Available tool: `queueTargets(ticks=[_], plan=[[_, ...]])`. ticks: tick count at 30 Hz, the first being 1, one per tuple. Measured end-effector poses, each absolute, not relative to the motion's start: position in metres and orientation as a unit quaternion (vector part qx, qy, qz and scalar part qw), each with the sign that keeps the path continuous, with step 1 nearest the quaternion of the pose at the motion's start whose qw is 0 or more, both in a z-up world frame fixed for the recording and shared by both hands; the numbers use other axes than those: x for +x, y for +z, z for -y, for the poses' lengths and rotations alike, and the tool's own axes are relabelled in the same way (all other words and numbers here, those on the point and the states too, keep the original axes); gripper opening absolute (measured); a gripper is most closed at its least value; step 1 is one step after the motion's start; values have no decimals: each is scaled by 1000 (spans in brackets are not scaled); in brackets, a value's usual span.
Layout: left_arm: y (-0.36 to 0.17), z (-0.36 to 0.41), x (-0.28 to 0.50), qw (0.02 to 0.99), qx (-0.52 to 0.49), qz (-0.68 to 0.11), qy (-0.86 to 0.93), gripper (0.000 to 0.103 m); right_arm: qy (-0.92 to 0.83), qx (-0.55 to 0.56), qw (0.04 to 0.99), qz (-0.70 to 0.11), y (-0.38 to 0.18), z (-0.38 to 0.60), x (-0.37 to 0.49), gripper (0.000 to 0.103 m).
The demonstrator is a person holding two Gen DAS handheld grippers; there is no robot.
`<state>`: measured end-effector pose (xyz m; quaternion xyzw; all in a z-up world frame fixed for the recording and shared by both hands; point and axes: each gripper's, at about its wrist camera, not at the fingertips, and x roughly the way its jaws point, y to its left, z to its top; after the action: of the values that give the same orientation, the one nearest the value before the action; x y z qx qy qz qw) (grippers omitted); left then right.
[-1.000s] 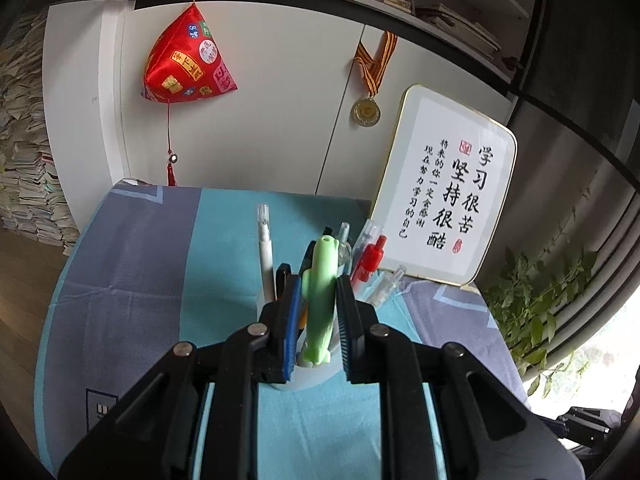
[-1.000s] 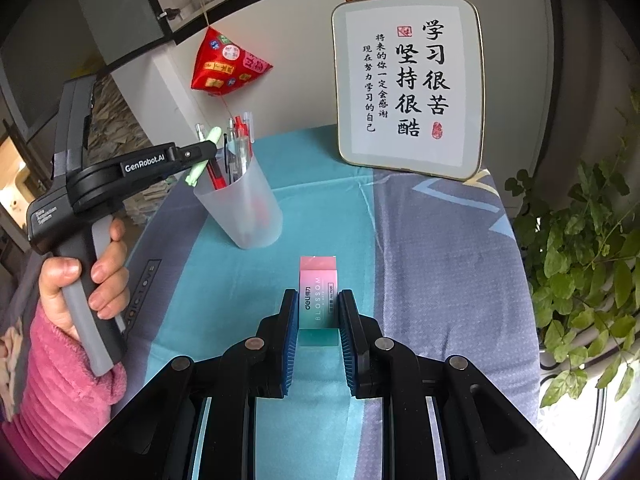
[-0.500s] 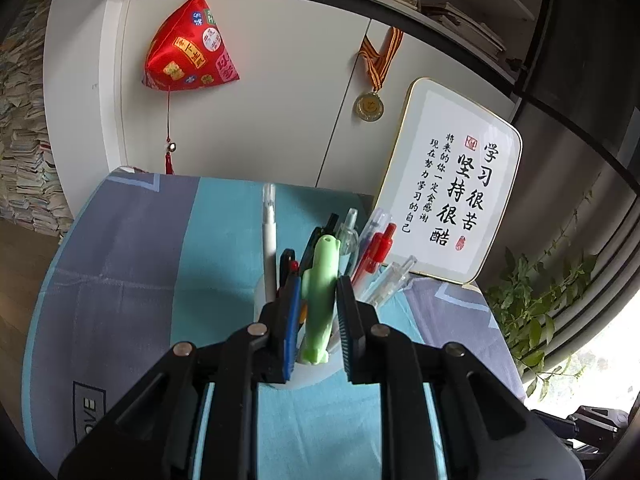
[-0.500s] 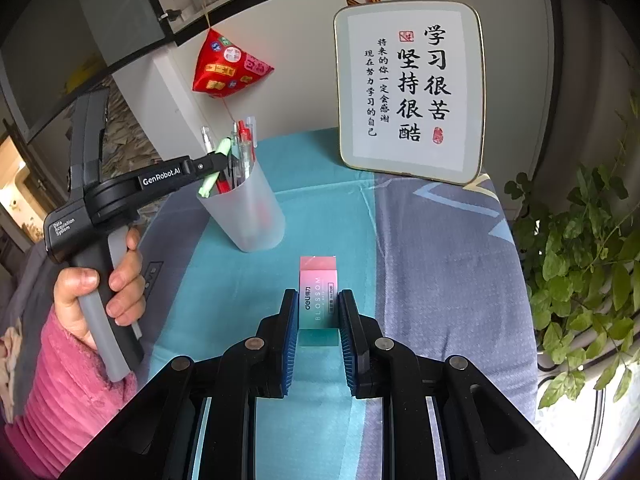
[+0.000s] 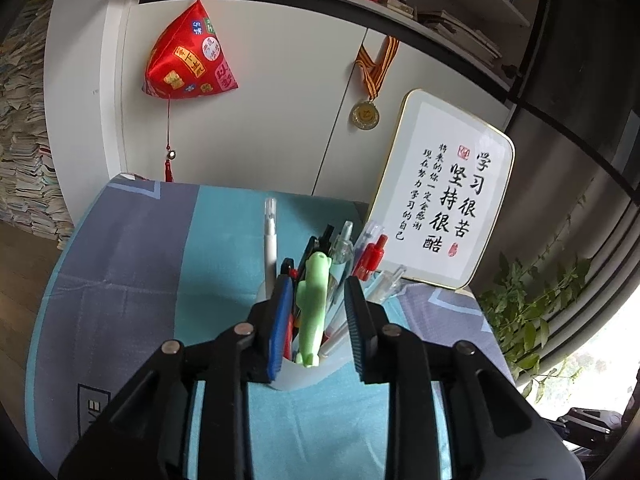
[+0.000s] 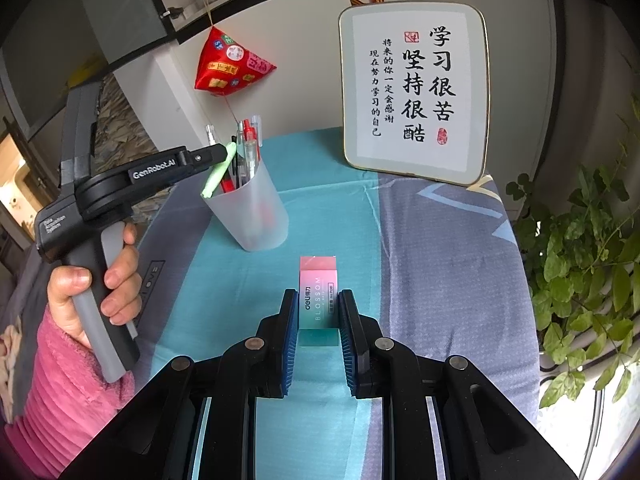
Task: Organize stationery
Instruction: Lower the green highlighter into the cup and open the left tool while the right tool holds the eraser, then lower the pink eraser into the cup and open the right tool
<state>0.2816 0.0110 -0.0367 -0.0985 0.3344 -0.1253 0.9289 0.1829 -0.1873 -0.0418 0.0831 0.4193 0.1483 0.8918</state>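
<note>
- My left wrist view sits close above the frosted plastic pen cup, angled downward toward the wall.
- My right wrist view looks downward from farther back, sharing that cup and the white framed calligraphy sign.

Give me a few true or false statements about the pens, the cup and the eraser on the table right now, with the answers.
1. The green pen stands in the cup. True.
2. The left gripper is clamped tight on the green pen. False: its jaws are opening, with gaps on both sides of the pen.
3. The right gripper holds the eraser between its pads. True.
4. The eraser is inside the cup. False: it is apart from the cup, nearer the camera.
5. The framed sign lies flat on the tablecloth. False: it stands upright at the back.
</note>
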Motion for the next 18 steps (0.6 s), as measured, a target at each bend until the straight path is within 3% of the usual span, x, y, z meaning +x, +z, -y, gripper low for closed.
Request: queueTargets(ticks=[9,18], plan=[[-20,-38,247,939,-115,-306,-109,30,157,79,898,-403,-23,172,196,21],[-47,-32,253,927,-67,-355,-97,28,175,75,897,-399,-18,150,198,21]])
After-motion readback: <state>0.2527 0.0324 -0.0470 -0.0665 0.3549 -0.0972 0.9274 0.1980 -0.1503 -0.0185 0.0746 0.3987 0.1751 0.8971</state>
